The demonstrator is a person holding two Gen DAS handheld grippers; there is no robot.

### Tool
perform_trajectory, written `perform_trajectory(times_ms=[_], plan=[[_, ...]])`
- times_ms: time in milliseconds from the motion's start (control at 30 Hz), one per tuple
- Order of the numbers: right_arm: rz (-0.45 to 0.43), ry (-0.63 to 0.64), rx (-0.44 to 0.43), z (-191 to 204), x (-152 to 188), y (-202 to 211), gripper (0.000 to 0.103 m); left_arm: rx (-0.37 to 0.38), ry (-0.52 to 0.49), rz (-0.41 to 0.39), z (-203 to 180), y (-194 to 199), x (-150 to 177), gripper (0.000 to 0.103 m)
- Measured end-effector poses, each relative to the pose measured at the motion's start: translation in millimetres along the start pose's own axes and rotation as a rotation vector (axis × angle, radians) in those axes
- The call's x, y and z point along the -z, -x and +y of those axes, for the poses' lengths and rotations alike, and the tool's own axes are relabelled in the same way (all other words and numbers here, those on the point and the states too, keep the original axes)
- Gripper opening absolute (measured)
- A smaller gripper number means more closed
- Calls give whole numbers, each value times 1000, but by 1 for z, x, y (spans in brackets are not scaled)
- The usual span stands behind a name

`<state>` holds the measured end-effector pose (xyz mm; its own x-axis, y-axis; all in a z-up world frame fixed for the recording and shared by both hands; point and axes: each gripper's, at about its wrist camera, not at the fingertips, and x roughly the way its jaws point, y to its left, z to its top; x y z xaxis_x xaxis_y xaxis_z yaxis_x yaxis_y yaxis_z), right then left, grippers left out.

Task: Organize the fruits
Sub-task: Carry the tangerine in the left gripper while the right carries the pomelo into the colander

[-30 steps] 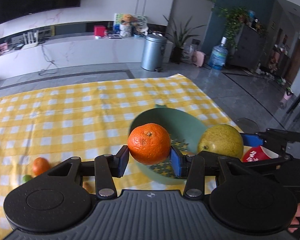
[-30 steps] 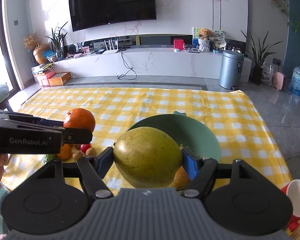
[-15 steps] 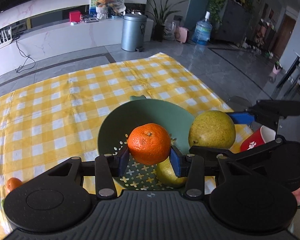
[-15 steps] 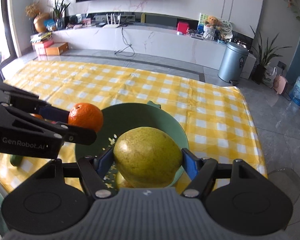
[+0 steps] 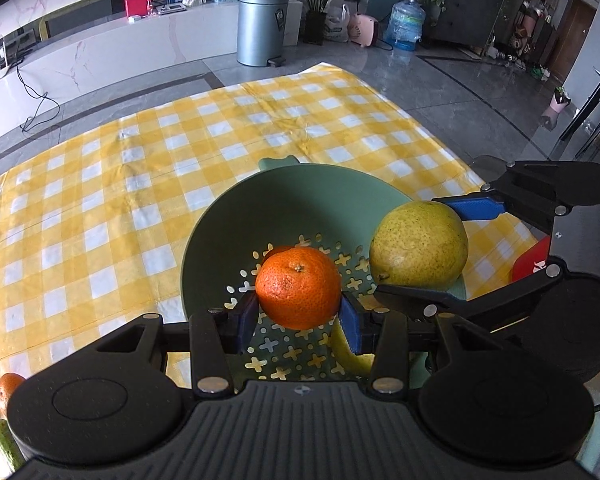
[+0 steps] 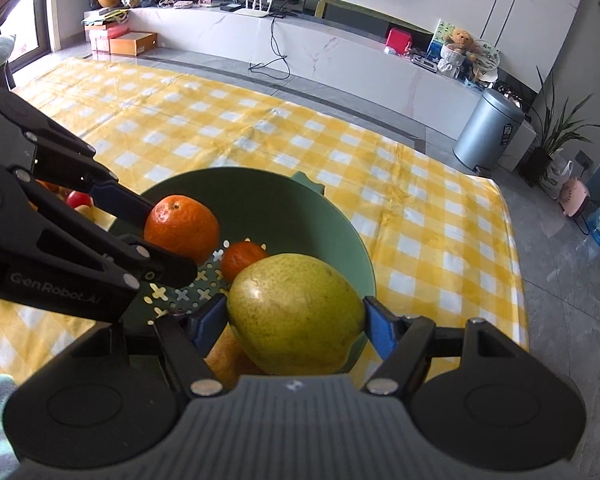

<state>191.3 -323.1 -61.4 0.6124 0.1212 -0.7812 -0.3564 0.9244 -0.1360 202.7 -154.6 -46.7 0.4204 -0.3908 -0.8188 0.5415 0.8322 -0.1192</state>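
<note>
My left gripper (image 5: 298, 314) is shut on an orange (image 5: 298, 288) and holds it over the green perforated bowl (image 5: 296, 196). My right gripper (image 6: 296, 322) is shut on a yellow-green pear (image 6: 296, 314) and holds it above the bowl's near right rim. The bowl (image 6: 268, 200) holds a small orange (image 6: 242, 258) and another yellowish fruit (image 5: 346, 354), mostly hidden under the grippers. In the right wrist view the left gripper's orange (image 6: 182, 228) hangs over the bowl's left side. In the left wrist view the pear (image 5: 420, 248) is at the bowl's right.
The bowl stands on a yellow checked cloth (image 5: 140, 168). Loose fruit lies left of the bowl: a small orange (image 5: 6, 386), a green fruit (image 5: 6, 442), a red one (image 6: 78, 200). A red cup (image 5: 534, 262) stands at the right. The table's right edge (image 6: 516, 264) is close.
Both grippers have moved forward and down over the bowl with their fruit. More of the bowl's inside and the fruit in it now shows.
</note>
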Motion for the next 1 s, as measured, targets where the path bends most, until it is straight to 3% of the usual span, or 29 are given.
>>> perform_trajectory(times_ms=[533,1000], plan=[[38,46,-10,-1,2,-25,70,-6,45,87,12,-29,2,49],[52,108,-16,-1,-2,-31,70,-16,54,85,11,-30,1,50]])
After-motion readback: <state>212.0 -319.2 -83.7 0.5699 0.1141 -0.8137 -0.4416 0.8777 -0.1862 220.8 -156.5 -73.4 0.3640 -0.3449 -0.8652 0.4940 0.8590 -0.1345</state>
